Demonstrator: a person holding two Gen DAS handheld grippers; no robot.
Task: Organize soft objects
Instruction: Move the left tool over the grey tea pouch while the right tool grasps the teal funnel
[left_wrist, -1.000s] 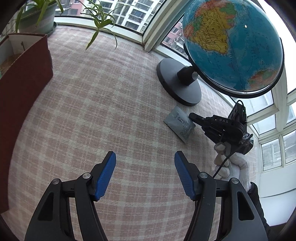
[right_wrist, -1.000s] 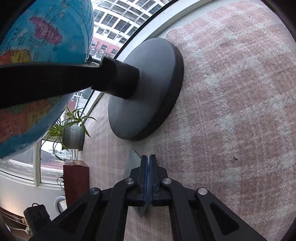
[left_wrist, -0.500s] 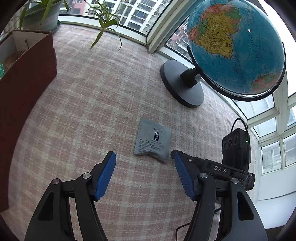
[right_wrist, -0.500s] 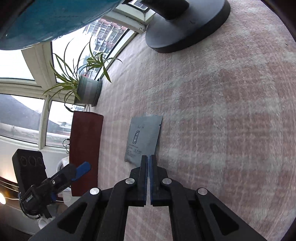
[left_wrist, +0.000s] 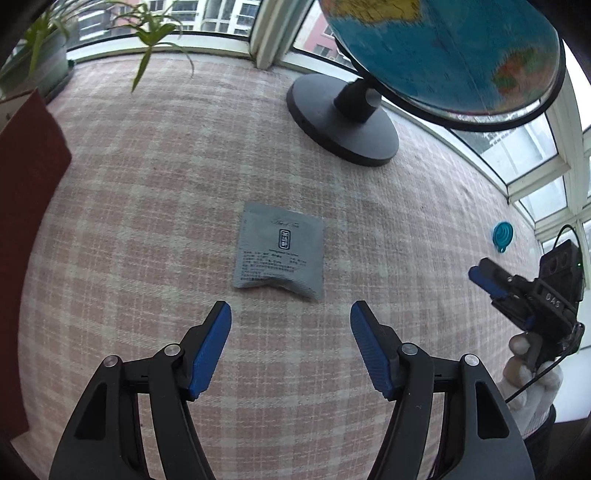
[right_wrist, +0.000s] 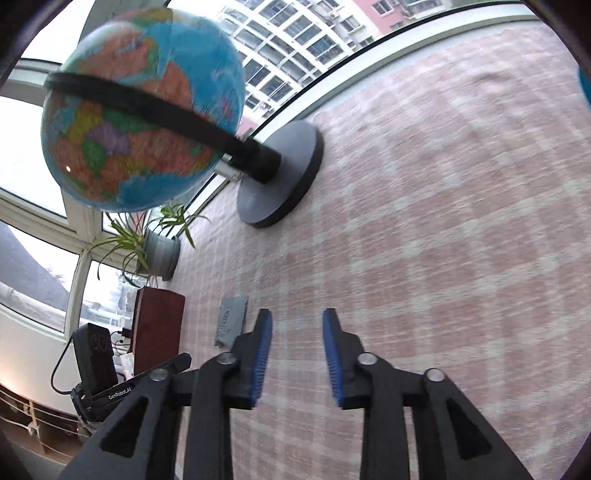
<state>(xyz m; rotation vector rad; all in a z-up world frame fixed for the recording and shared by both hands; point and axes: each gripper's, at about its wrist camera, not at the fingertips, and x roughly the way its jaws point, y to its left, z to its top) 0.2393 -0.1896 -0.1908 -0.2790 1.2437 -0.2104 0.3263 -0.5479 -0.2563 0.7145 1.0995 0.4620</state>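
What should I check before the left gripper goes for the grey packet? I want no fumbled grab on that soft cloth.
1. Packet free of the right gripper: ok. Its jaws have just been opening, nothing is between them, and it is off to the side.
2. Left gripper open wide enough: ok, nothing between the fingers.
3. Packet lined up with the gap: ok, it lies just ahead of the fingertips.
4. Packet flat: not ok, its near edge is puckered.
5. Clear of the globe base: ok, checked cloth shows between them.
6. Teal funnel out of the way: ok, far right.
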